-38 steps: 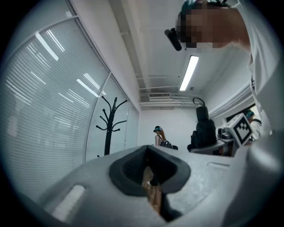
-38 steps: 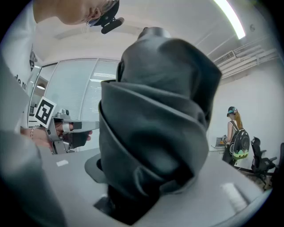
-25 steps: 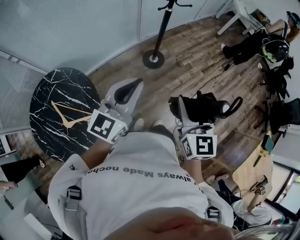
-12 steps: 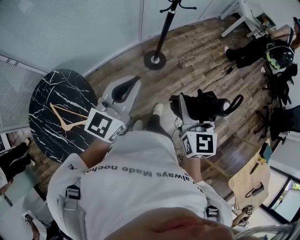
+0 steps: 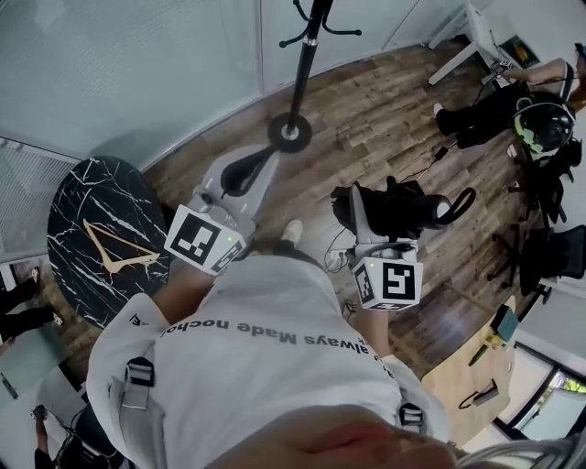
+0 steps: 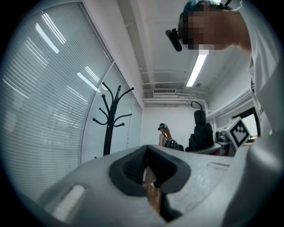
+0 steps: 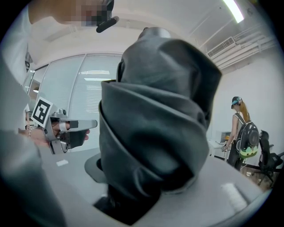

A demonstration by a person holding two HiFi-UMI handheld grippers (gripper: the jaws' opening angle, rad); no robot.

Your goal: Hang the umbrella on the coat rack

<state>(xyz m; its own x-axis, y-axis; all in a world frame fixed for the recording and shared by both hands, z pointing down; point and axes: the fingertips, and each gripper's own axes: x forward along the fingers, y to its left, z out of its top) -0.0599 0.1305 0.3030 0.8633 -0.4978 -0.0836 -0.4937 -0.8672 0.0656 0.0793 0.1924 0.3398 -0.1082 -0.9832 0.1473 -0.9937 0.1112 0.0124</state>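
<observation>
The black coat rack (image 5: pixel 300 73) stands on a round base on the wood floor, ahead of both grippers; its curved hooks (image 6: pixel 111 119) rise in front of the blinds. My right gripper (image 5: pixel 374 212) is shut on the folded black umbrella (image 5: pixel 412 209), whose dark fabric (image 7: pixel 155 115) fills the right gripper view and hides the jaws' tips. A strap loop (image 5: pixel 462 203) sticks out at the umbrella's far end. My left gripper (image 5: pixel 245 172) is held level beside it, jaws together with nothing between them and only a thin slit showing floor (image 6: pixel 151 177).
A round black marble table (image 5: pixel 101 229) stands at the left by the window blinds. At the right are a seated person (image 5: pixel 513 92), office chairs (image 5: pixel 549 238), white table legs (image 5: pixel 467 27) and floor cables (image 5: pixel 412 160). A person with a backpack (image 7: pixel 242 133) stands farther off.
I have walked toward the coat rack: its base sits lower and closer in the head view, and the marble table has slid left. Both grippers keep their pose; the umbrella stays held.
</observation>
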